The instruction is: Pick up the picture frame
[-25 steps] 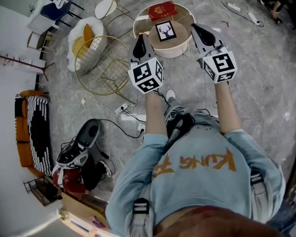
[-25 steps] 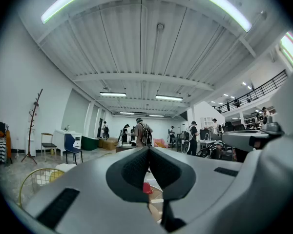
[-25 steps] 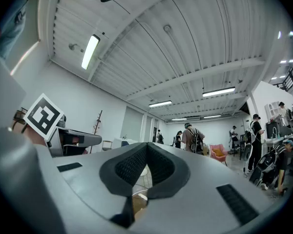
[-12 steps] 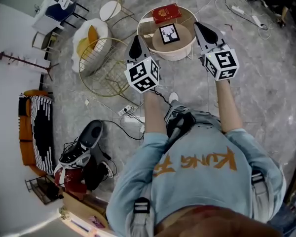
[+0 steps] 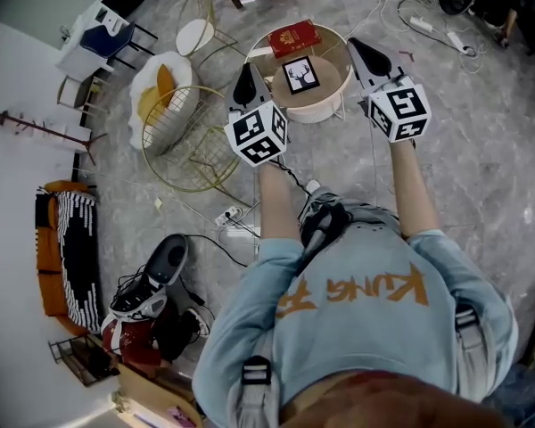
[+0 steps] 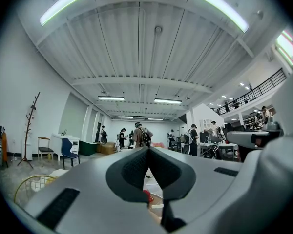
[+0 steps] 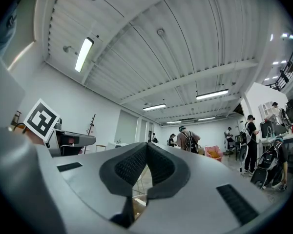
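The picture frame, black-edged with a deer head on white, lies on the round table below me in the head view. My left gripper hangs shut and empty just left of the table's rim. My right gripper is shut and empty over the table's right edge. The frame lies between them, touched by neither. Both gripper views look level across the hall; in each the dark pads meet, on the left gripper and on the right gripper, with nothing held.
A red book lies on the table's far side. A gold wire basket table stands to the left, with a white cushioned chair beyond. Cables and a power strip cross the floor by my feet. Several people stand far off in the hall.
The table, frame and floor have slid up and slightly right in the head view as the view shifted. Both grippers stay shut, flanking the table as before.
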The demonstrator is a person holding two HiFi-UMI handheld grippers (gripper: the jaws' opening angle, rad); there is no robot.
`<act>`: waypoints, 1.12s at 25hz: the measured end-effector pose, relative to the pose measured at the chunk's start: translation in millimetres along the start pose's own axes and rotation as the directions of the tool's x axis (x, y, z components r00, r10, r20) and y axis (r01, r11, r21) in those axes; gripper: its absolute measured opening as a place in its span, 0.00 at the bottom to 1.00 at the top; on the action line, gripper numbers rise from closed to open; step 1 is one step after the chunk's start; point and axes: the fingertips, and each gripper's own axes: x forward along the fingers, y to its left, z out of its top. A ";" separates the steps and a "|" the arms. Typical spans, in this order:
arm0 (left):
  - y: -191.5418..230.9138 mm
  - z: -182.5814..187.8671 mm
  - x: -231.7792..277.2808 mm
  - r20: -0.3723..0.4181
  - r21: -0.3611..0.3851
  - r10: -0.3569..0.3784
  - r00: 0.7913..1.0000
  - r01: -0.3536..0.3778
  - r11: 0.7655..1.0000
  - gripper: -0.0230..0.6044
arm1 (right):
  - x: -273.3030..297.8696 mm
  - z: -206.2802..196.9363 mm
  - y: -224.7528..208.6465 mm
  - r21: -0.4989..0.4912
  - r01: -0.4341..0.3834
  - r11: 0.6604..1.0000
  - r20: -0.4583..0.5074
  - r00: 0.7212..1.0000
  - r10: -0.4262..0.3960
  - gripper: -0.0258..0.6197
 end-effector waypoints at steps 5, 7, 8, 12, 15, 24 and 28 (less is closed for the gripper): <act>-5.4 9.6 5.2 0.031 0.004 -0.037 0.999 0.037 0.999 0.07 | 11.2 3.2 -4.5 0.002 -0.008 1.000 0.011 1.000 0.008 0.04; 5.0 6.6 9.0 0.030 -0.002 -0.024 0.999 0.024 1.000 0.07 | 20.2 -1.9 0.3 0.005 -0.020 1.000 0.008 1.000 0.020 0.04; 12.5 3.9 12.4 0.027 -0.010 -0.013 1.000 0.013 1.000 0.07 | 25.6 -5.4 4.0 0.004 -0.029 1.000 0.005 1.000 0.029 0.04; 38.9 -10.8 40.8 0.018 -0.073 0.021 1.000 -0.019 0.997 0.07 | 48.0 -23.1 9.6 -0.060 -0.065 0.996 -0.038 0.997 0.063 0.04; 37.1 -20.8 59.3 0.004 -0.087 0.005 1.000 -0.005 0.996 0.07 | 56.5 -33.5 -11.4 -0.087 -0.038 0.996 -0.086 0.996 0.031 0.04; 41.3 -54.9 142.8 -0.086 -0.133 -0.106 0.991 0.094 0.987 0.07 | 115.7 -83.2 -56.0 0.023 0.060 0.998 -0.186 0.981 -0.055 0.04; 58.1 -89.3 173.5 -0.134 -0.181 -0.122 0.983 0.097 0.979 0.07 | 158.0 -119.7 -48.5 0.027 0.031 0.999 -0.261 0.965 -0.023 0.04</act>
